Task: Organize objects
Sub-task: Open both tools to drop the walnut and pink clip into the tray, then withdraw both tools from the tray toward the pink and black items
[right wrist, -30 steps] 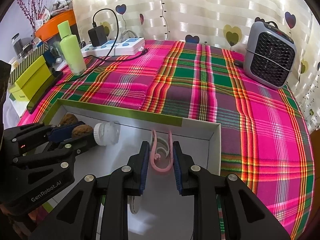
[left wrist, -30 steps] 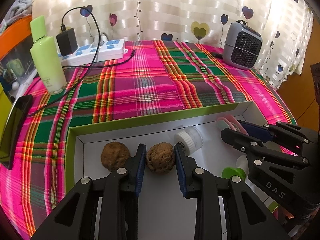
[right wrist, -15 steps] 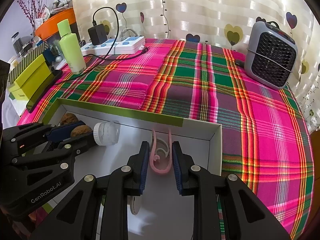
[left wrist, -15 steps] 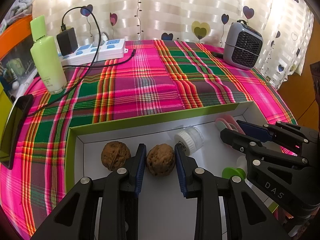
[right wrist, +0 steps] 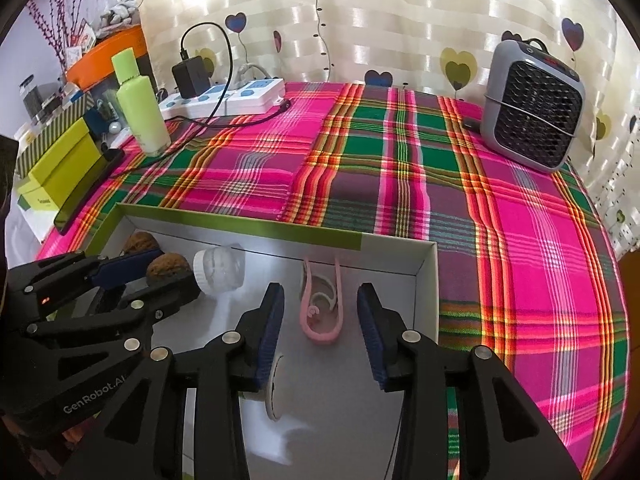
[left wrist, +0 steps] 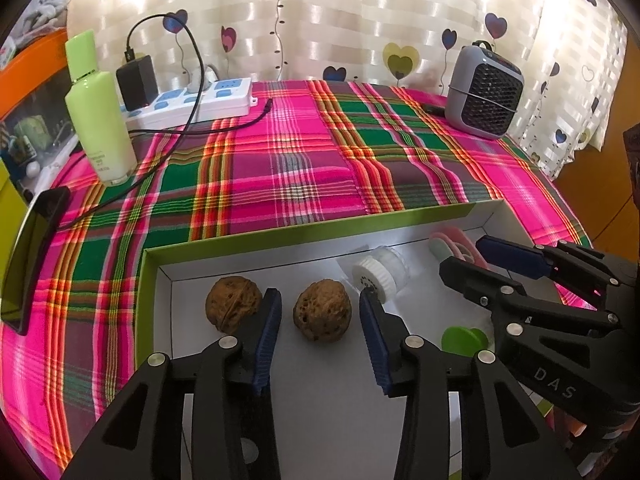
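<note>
- The left gripper [left wrist: 320, 312] sits low inside the white box [left wrist: 400, 236]. Its jaws stand apart, with a gap on both sides of the walnut [left wrist: 322, 311] between them.
- A second walnut [left wrist: 234, 303] lies just outside the left finger, near the box's left wall.
- A small clear jar [left wrist: 382, 270] with a white ribbed lid lies on its side just beyond the right fingertip. Its long axis runs across the box and the lid faces the left gripper.
- The right gripper [right wrist: 320, 320] is also spread wide, touching nothing. The pink clip [right wrist: 322, 304] lies flat on the box floor between its fingers.
- The clip's long axis runs along the fingers: closed, rounded end nearest the camera, two open arms pointing at the far wall.
- A green round piece [left wrist: 464, 337] rests between the two grippers.
- The box sits on a plaid tablecloth [right wrist: 400, 168].
</note>
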Demonstrator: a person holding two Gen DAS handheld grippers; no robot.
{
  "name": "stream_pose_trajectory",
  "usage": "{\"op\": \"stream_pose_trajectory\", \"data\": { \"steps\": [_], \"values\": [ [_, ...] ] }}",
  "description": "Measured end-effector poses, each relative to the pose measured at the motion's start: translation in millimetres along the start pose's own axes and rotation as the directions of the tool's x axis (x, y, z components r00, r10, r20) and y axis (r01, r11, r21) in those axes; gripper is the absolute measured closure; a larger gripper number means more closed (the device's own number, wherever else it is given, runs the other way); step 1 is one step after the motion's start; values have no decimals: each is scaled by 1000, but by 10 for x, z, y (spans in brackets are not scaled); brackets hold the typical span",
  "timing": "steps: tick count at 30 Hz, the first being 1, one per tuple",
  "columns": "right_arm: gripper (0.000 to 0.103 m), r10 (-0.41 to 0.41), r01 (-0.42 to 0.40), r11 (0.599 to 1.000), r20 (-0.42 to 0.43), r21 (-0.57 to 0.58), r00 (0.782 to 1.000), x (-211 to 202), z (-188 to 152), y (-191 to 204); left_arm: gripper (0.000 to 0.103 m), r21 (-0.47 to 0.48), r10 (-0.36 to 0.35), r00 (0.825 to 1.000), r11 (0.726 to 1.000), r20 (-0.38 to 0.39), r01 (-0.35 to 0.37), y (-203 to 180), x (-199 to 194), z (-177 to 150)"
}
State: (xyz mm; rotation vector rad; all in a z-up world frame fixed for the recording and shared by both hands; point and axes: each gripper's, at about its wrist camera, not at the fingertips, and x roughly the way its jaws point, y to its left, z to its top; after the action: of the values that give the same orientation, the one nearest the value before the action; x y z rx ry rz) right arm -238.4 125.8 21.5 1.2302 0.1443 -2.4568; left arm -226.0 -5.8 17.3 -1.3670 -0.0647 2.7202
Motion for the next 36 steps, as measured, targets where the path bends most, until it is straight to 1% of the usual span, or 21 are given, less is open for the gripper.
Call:
{"op": "stream_pose_trajectory", "data": {
  "steps": [9,16,28,31,33,36],
  "values": [
    [64,-6,5,1000,23,15,1000,-130,-36,13,61,-9,-13,1000,1000,13,13,-7,-107,-27],
    [64,-9,8,1000,44,25,999,-256,-80,35,61,-16,-23,999,1000,40,24,-26,-270,-67],
    [64,-25,24,1000,77,19,997,-536,-217,166,60,-21,-26,997,999,76,27,-53,-589,-234],
    [64,-24,23,1000,87,22,996,-616,-278,208,60,-16,-10,995,1000,101,11,-64,-713,-295],
    [64,-25,23,999,93,23,995,-672,-323,240,60,-22,-19,994,1000,107,22,-52,-773,-326],
    [64,-26,23,999,100,28,995,-744,-395,283,60,-25,-16,993,999,117,20,-44,-858,-397]
  ]
}}
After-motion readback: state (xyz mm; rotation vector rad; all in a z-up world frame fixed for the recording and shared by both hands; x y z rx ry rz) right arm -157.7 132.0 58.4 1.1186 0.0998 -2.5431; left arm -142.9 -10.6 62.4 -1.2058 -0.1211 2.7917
